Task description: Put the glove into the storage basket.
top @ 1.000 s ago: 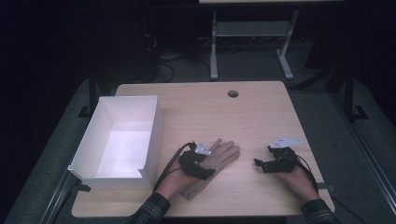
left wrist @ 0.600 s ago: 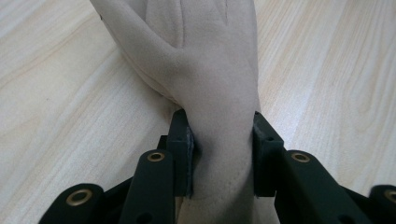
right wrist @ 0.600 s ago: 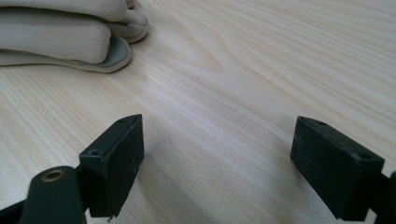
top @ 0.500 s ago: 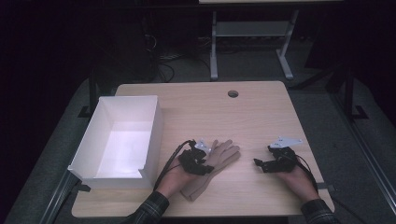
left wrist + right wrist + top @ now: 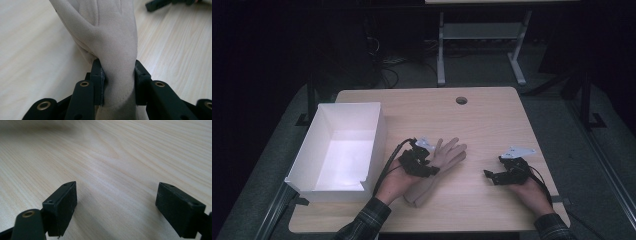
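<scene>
the left gripper had its jaws clamped on the beige glove, pads pressing in on both sides of the fabric just below the thumb, and the cloth bunched narrow between them. those jaws had just been closing, with the glove between them. from the high view the glove lay near the middle of the wooden table, fingers pointing away from the person, cuff end toward the near edge, with the left gripper sitting across it. just to its left stood the white box, open at the top. over on the other side, well apart from the glove, the right gripper rested low by the table, and its own view showed the jaws standing wide with bare wood grain between them.
</scene>
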Motion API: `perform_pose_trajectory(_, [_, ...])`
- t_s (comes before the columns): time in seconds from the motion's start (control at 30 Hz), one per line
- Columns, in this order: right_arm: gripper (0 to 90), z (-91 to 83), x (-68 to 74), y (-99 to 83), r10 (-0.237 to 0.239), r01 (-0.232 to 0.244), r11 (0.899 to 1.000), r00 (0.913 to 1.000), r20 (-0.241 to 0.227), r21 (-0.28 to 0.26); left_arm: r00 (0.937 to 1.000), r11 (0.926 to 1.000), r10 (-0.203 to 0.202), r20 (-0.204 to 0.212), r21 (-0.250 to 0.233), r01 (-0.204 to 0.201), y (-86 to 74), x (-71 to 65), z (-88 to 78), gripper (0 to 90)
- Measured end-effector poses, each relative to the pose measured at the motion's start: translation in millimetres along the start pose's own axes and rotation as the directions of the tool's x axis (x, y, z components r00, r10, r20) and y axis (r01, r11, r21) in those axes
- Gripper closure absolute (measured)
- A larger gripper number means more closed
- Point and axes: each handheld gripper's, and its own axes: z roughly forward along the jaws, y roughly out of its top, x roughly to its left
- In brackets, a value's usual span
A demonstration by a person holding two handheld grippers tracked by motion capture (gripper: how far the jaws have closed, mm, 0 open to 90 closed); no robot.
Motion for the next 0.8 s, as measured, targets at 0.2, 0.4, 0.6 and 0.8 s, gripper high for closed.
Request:
perform_pose_trajectory(0.2, [17.1,0.0,0.1,0.0,0.002,-0.002,1.0,1.0,0.0,0.0,0.9999,0.9996,-0.005,-0.015,-0.026,0.005,17.7,-0.2,-27.0,67.8])
perform_pose_trajectory(0.4, [17.1,0.0,0.2,0.0,0.003,-0.003,1.0,1.0,0.0,0.0,0.9993,0.9987,-0.019,-0.032,-0.048,0.017,31.5,6.8,-57.7,67.8])
perform_pose_trajectory(0.6, [17.1,0.0,0.2,0.0,0.002,-0.002,1.0,1.0,-0.001,-0.001,0.9968,0.9956,-0.036,-0.071,-0.089,0.03,40.6,19.8,-98.6,67.8])
perform_pose_trajectory(0.8, [17.1,0.1,0.2,0.0,0.003,-0.003,1.0,1.0,0.0,-0.001,0.9907,0.9876,-0.085,-0.107,-0.141,0.069,33.7,37.3,-133.3,67.7])
